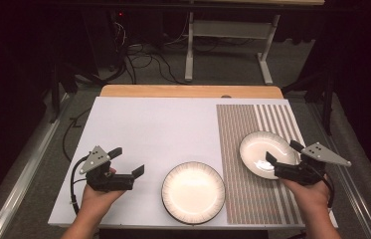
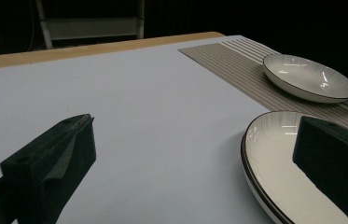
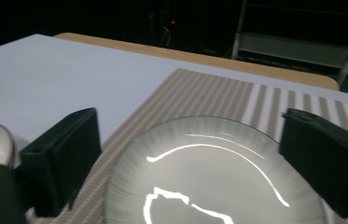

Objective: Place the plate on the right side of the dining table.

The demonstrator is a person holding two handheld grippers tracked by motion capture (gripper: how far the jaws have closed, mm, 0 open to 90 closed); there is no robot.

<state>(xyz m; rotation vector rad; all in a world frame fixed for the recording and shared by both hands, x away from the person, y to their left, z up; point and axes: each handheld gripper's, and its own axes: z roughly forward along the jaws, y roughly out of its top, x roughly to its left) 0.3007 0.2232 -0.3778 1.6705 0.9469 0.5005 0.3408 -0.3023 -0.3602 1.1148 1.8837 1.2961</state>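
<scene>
My right claw, jaws wide, straddles the far bowl's near rim (round, facing up); left claw gapes too.

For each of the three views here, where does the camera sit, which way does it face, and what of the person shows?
High view: above the person's side, looking forward and down on the table; both forearms, left gripper, right gripper.
Left gripper view: between open jaws, toward the near plate.
Right gripper view: between open jaws, over the far plate on the striped mat.
Shared: both plates show in the left gripper view and the high view.
</scene>
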